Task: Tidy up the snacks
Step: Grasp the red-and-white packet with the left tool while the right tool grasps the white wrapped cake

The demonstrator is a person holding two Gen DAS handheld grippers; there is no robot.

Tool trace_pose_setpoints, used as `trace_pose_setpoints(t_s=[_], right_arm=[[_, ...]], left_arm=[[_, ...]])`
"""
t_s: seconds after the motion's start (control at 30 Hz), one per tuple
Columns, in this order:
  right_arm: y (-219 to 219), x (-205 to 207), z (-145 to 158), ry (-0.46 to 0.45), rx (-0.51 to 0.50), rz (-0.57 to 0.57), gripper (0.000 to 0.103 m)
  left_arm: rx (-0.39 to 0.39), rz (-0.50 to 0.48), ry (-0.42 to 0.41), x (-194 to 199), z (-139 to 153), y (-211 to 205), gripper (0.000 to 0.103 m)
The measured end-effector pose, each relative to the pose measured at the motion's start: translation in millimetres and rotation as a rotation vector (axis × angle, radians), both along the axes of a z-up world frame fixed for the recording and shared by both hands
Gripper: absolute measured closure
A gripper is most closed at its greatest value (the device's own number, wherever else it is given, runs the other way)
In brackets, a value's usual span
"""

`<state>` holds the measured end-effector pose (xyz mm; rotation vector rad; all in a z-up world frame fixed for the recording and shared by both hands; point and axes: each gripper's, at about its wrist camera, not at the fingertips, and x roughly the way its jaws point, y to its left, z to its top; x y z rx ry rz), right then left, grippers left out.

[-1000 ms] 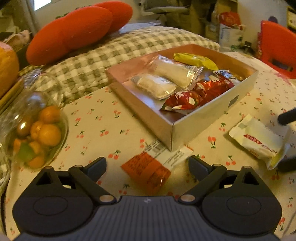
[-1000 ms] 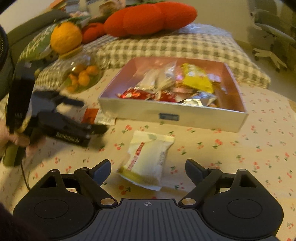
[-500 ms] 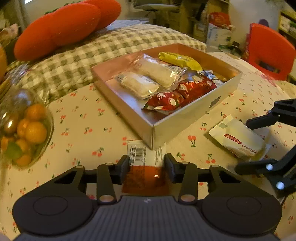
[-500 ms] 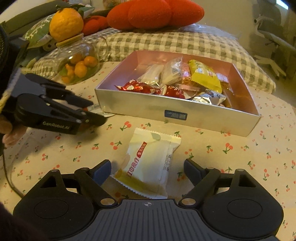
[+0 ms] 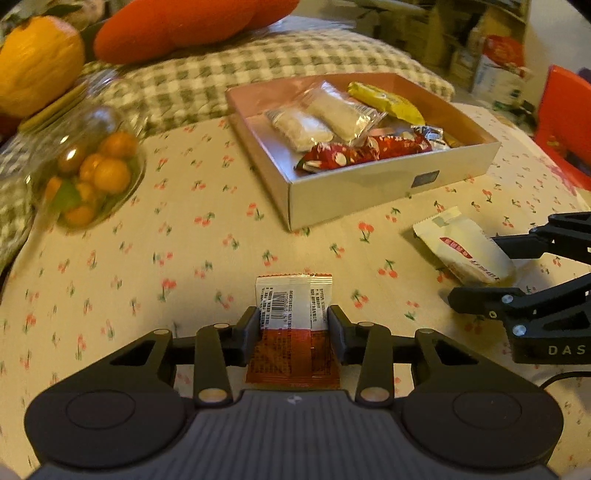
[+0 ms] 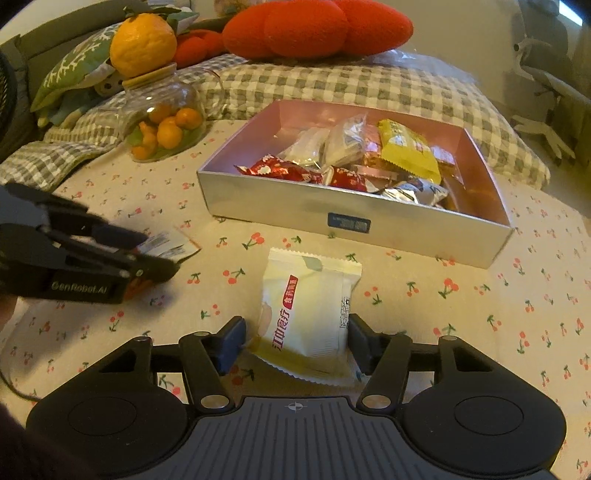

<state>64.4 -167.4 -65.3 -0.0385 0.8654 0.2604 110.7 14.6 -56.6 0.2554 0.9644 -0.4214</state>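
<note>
The left gripper [image 5: 293, 328] is closed on an orange-and-white sachet [image 5: 293, 314], both fingers pressed against its sides, on the near side of the snack box [image 5: 388, 188]. The right gripper [image 6: 295, 338] brackets a cream snack packet [image 6: 308, 314]; its right finger touches the packet's edge, the left finger stands just beside the other edge, and whether it grips yet cannot be told. That packet lies on the cloth in front of the box's long front wall, apart from it. The box itself is a shallow open tray with a pink inside, holding two clear packets of white cakes [image 5: 321, 118], red wrapped sweets [image 5: 354, 153], a yellow packet [image 5: 386, 101] and silver ones. Left of the box stands a glass jar [image 6: 164, 118] of small oranges, topped with a large orange fruit [image 6: 142, 44]. Nothing lies between either packet and the box. Everything rests on a cream cloth printed with cherries [image 5: 184, 240]. Behind the box lies a grey checked cushion [image 6: 332, 81] with a red plush pillow [image 6: 317, 26] on it; beyond are a red chair [image 5: 565, 122] and a pale office chair [image 6: 546, 81].
</note>
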Motion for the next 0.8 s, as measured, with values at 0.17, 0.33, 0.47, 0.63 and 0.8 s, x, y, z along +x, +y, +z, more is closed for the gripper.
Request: trace_pose_setpoints(t_s=[0.17, 0.33, 0.47, 0.63, 0.8], right_arm=[[-6, -8, 0, 0.01, -0.002, -0.016, 0.044], [-8, -13, 0, 0.012, -0.007, -0.018, 0.043], [-7, -12, 1, 0.019, -0.012, -0.026, 0.042], [-2, -11, 0, 0.018, -0.03, -0.017, 0.036], [1, -8, 0, 0.02, -0.034, -0.027, 0.036]], left_arm=[[0.006, 0.069, 0.017, -17, 1, -7, 0.066], [-0.01, 0.118, 0.009, -27, 0, -8, 0.063], [-0.001, 0.114, -0.014, -31, -1, -10, 0.055], [-0.005, 0.147, 0.006, -35, -1, -12, 0.043], [-0.005, 0.159, 0.012, -40, -2, -14, 0.042]])
